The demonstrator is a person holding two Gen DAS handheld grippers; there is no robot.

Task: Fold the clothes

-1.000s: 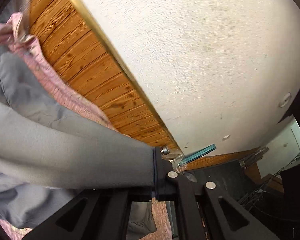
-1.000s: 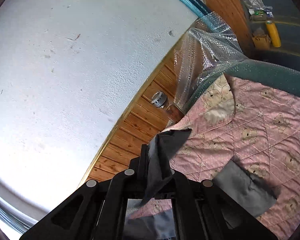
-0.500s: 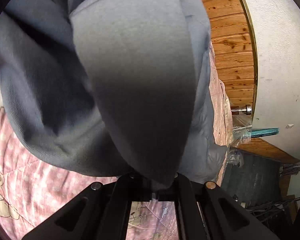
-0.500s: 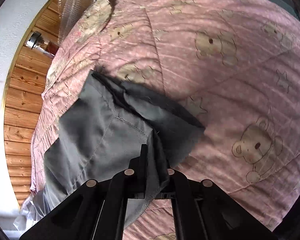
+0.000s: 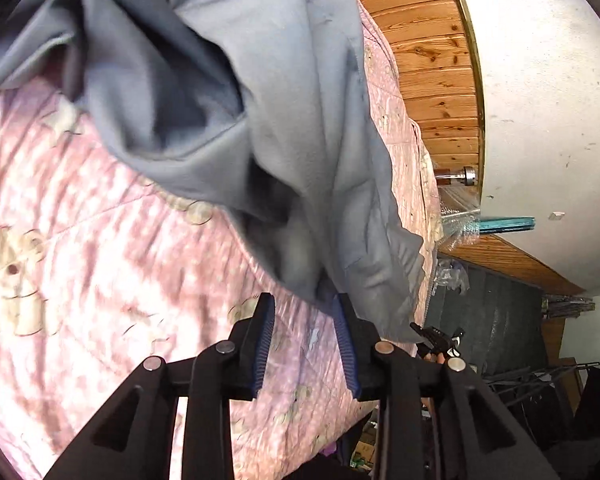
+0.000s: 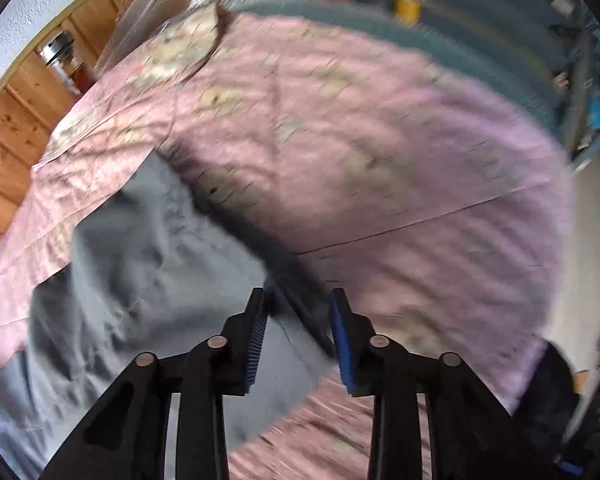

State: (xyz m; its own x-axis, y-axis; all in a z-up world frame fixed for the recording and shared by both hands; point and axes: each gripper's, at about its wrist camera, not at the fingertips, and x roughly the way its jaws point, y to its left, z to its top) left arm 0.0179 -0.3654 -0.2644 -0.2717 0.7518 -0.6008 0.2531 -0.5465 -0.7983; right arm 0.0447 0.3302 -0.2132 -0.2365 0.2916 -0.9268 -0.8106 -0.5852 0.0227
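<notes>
1. Both claws, clamped on the grey garment [image 5: 284, 92] half a second ago, have let go.
2. Left claw [image 5: 305, 308] is spread, its right finger touching the cloth's hanging edge.
3. Right claw [image 6: 298, 304] is spread, a dark fold lying between its fingers.
4. Grey garment lies crumpled on the pink bear-print quilt [image 6: 400, 184], near the wood-panelled wall [image 5: 432, 52].

Both wrist views close above pink quilt [image 5: 100, 240], sharing grey garment [image 6: 140, 260].
</notes>
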